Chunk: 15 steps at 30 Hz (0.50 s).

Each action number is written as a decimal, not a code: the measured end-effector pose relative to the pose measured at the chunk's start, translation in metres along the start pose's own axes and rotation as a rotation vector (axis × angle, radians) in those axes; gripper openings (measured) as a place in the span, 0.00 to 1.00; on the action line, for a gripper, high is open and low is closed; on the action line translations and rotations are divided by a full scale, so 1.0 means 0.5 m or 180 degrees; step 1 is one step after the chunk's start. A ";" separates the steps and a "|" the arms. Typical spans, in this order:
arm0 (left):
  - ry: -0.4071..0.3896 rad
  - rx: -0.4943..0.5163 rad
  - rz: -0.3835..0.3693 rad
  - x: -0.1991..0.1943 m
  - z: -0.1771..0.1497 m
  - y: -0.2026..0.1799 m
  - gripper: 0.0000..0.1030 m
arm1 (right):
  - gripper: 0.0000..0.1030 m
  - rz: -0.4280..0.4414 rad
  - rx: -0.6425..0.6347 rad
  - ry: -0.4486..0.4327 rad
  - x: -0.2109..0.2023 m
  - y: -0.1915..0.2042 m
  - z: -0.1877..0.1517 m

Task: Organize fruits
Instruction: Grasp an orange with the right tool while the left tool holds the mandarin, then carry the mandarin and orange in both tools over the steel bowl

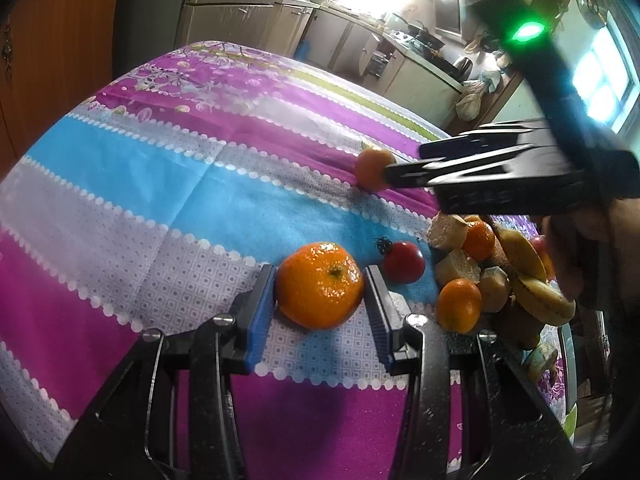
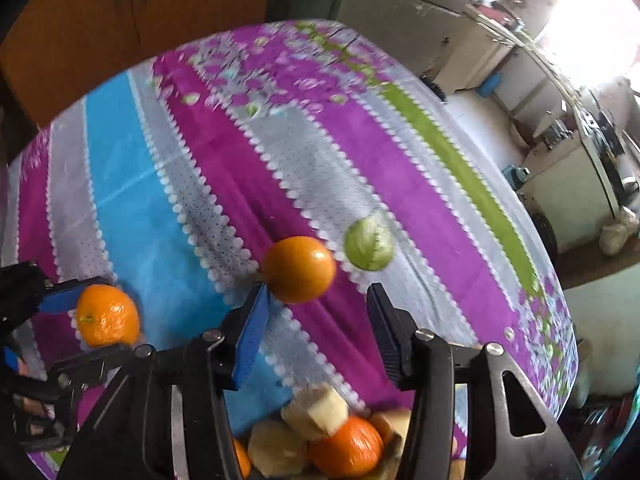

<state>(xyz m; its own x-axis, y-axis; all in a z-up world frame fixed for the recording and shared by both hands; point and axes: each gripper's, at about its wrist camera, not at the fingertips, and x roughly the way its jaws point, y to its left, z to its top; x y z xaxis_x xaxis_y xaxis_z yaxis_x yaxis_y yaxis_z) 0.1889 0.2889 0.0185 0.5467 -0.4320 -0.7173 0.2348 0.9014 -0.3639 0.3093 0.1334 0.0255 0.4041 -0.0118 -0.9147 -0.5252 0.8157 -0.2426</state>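
Note:
A large mandarin (image 1: 320, 284) rests on the striped tablecloth (image 1: 160, 168) between the blue pads of my left gripper (image 1: 321, 278), and both pads touch its sides. The right wrist view shows the same mandarin (image 2: 107, 315) at the left inside the left gripper (image 2: 90, 326). My right gripper (image 2: 318, 296) is open and holds nothing. A smooth orange (image 2: 298, 270) lies just past its left fingertip. In the left wrist view the right gripper (image 1: 394, 172) reaches in from the right, with its tips at that orange (image 1: 372, 168).
A green round fruit (image 2: 368, 244) lies beyond the orange. A red fruit (image 1: 404, 262) sits beside a pile (image 1: 492, 276) of bananas, mandarins and pale cut pieces at the table's right. The pile (image 2: 320, 440) lies under my right gripper. Kitchen counters stand behind the table.

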 end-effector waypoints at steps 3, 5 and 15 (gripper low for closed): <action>0.0000 0.0000 0.0001 0.001 0.000 -0.001 0.43 | 0.51 -0.0049 -0.0138 0.0053 0.022 0.018 0.016; 0.0000 -0.0005 -0.0001 0.001 0.000 -0.001 0.43 | 0.50 -0.0101 -0.0199 0.0059 0.030 0.025 0.024; 0.0002 -0.0014 -0.0006 0.001 0.001 0.000 0.43 | 0.43 -0.0095 -0.0302 0.0016 0.051 0.042 0.061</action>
<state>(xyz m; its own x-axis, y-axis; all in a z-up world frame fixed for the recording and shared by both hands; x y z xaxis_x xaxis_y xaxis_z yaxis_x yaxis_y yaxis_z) 0.1897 0.2884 0.0184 0.5458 -0.4336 -0.7170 0.2322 0.9004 -0.3678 0.3314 0.1676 0.0070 0.4169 -0.0384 -0.9081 -0.5815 0.7566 -0.2989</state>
